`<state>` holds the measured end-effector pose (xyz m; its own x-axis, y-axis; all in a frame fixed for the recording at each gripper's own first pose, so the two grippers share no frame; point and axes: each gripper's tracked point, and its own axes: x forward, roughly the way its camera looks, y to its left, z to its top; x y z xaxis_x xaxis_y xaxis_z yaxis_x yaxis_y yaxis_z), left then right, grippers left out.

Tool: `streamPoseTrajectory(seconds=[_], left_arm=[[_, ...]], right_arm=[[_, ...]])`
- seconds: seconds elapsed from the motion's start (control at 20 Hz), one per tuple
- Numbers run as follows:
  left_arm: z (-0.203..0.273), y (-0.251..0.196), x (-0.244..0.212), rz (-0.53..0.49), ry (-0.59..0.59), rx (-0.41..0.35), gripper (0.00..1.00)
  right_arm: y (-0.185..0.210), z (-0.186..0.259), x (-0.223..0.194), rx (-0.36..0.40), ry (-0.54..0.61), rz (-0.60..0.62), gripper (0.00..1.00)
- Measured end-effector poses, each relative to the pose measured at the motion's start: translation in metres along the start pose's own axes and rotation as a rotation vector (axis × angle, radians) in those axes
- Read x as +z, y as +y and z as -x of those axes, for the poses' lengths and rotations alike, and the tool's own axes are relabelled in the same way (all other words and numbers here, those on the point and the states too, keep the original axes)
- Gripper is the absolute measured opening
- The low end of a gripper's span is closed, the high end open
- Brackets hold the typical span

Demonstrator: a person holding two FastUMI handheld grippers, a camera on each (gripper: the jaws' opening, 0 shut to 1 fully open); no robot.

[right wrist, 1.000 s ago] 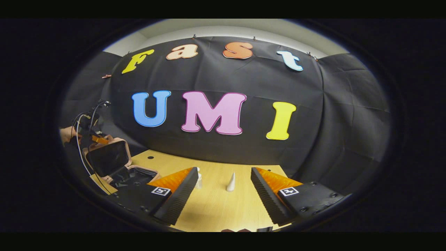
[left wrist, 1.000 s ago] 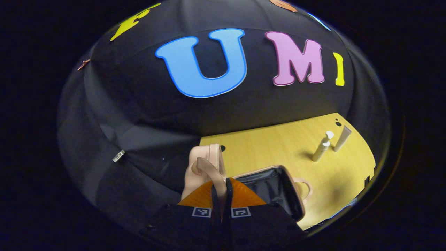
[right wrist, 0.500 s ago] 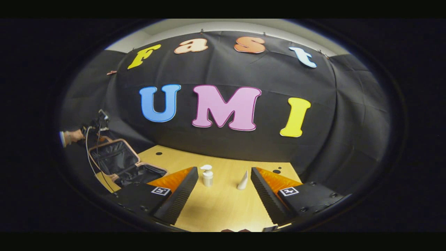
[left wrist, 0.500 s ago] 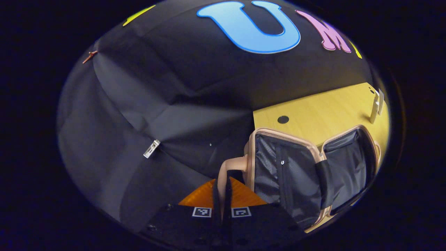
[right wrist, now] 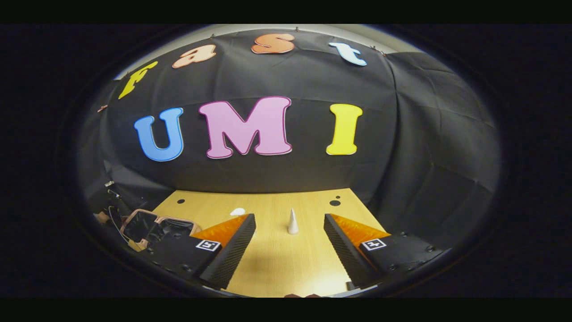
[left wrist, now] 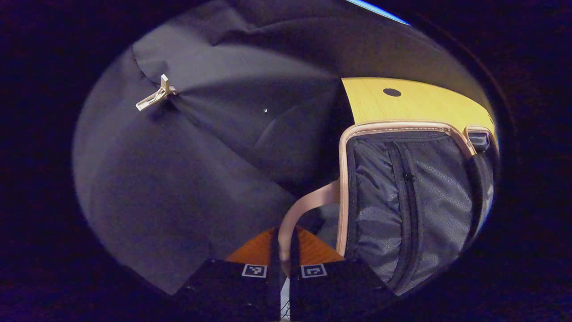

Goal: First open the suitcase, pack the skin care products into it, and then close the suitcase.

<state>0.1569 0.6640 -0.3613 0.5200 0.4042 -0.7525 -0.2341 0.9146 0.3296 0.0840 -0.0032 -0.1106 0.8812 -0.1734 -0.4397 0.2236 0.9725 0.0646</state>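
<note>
In the left gripper view my left gripper (left wrist: 284, 236) is shut on the pink handle (left wrist: 305, 208) of the suitcase lid (left wrist: 402, 201). The lid is swung wide open and its dark lining faces me. In the right gripper view the open pink suitcase (right wrist: 147, 225) lies at the table's left end, with the other gripper (right wrist: 111, 206) beside it. My right gripper (right wrist: 288, 247) hangs open above the table. A white tube (right wrist: 292, 222) stands upright ahead, between its fingers. The white pump bottle's top (right wrist: 237, 211) peeks over the left finger.
The yellow wooden table (right wrist: 277, 264) has small dark holes near its back edge. Black cloth walls close it in behind and on both sides. A pale clip (left wrist: 154, 95) hangs on the cloth left of the suitcase.
My left gripper has pulled the lid by its handle from upright to wide open. The right gripper has shifted, so the pump bottle now sits mostly behind its left finger.
</note>
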Motion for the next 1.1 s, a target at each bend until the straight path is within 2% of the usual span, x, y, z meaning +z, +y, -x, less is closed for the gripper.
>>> streamPoseTrajectory(seconds=[0.15,0.4,0.45,0.5,0.65,0.75,0.9,1.1], left_arm=[[0.003,0.01,-0.005,-0.014,-0.003,0.017,0.21],[0.039,0.034,0.024,-0.055,-0.115,0.088,0.97],[0.054,0.036,0.037,-0.07,-0.16,0.107,0.98],[0.072,0.029,0.053,-0.079,-0.213,0.094,0.98],[0.144,-0.023,0.103,-0.111,-0.392,-0.025,0.98],[0.198,-0.09,0.131,-0.134,-0.502,-0.115,0.98],[0.272,-0.219,0.155,-0.171,-0.648,-0.32,0.98],[0.362,-0.379,0.167,-0.211,-0.745,-0.513,0.98]], right_arm=[[-0.001,-0.005,-0.005,-0.012,0.022,-0.034,0.97],[-0.002,-0.005,-0.008,-0.018,0.008,-0.025,0.97],[-0.002,-0.006,-0.01,-0.018,0.006,-0.017,0.97],[-0.002,-0.007,-0.014,-0.017,0.009,-0.01,0.97],[-0.001,-0.012,-0.025,-0.012,0.014,0.008,0.98],[0.001,-0.019,-0.032,-0.005,0.02,0.029,0.97],[0.006,-0.035,-0.04,0.018,0.019,0.072,0.97],[0.012,-0.053,-0.043,0.048,0.0,0.071,0.98]])
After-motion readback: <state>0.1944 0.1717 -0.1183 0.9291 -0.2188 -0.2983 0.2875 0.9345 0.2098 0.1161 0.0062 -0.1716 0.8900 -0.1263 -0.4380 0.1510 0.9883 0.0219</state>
